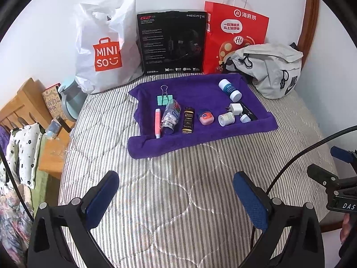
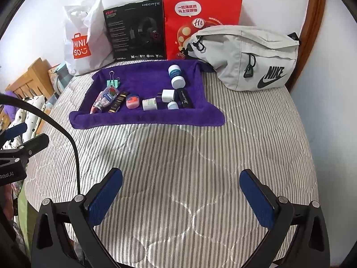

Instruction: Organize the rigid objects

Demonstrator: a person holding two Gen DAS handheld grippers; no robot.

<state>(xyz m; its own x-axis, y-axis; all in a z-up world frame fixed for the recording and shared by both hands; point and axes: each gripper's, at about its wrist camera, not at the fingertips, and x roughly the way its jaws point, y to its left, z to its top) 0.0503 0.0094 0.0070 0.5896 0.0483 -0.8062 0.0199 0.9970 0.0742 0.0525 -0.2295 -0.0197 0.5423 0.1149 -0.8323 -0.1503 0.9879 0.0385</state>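
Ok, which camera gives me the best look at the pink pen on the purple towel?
The left wrist view. There the pink pen lies fully visible at the left end of the row on the purple towel. In the right wrist view only its lower part shows, the rest hidden behind the foil tube.

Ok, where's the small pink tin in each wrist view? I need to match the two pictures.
Left wrist: the pink tin lies centre, on the purple towel, between the black-and-gold bottle and a white plug.
Right wrist: the pink tin sits left of centre, again right of that bottle.
Shared landmark: the red paper bag behind the towel.
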